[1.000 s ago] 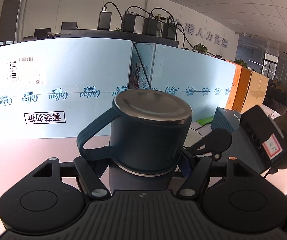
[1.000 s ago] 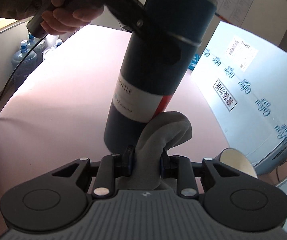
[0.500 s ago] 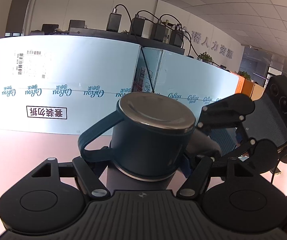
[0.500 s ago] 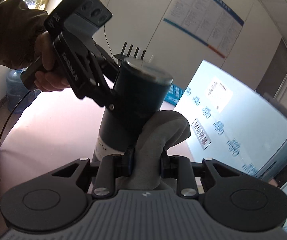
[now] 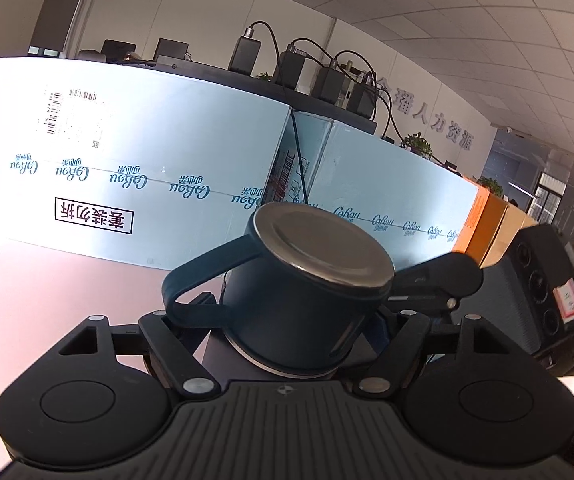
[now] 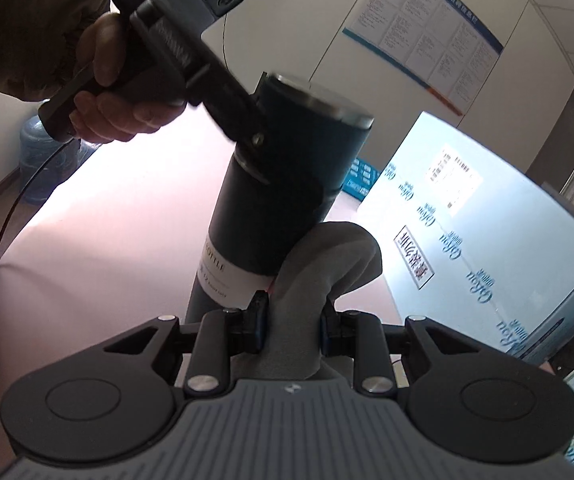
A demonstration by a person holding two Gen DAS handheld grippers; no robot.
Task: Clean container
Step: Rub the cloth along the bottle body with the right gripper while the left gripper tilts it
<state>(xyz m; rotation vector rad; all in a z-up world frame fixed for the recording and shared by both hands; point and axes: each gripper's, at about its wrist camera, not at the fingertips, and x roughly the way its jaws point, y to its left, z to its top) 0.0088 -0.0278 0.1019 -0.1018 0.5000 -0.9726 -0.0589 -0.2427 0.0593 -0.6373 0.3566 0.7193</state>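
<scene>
The left gripper (image 6: pixel 247 128) pinches the dark blue insulated bottle (image 6: pixel 271 200) near its lid, tilted above the table (image 6: pixel 87 240). The right gripper (image 6: pixel 291 332) clamps a grey cloth (image 6: pixel 319 264) against its side. Pushing hard could twist the bottle loose.

Pale-blue cartons (image 5: pixel 135 184) (printed), water jugs (image 6: pixel 43 160)

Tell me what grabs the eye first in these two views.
The dark blue bottle with its steel-topped lid fills the middle of both views, tilted and gripped near its top by the left gripper, which a hand holds. Next, the grey cloth bunched in the right gripper's jaws, pressed against the bottle's side. Behind them stand pale blue cartons on a pink table.
</scene>
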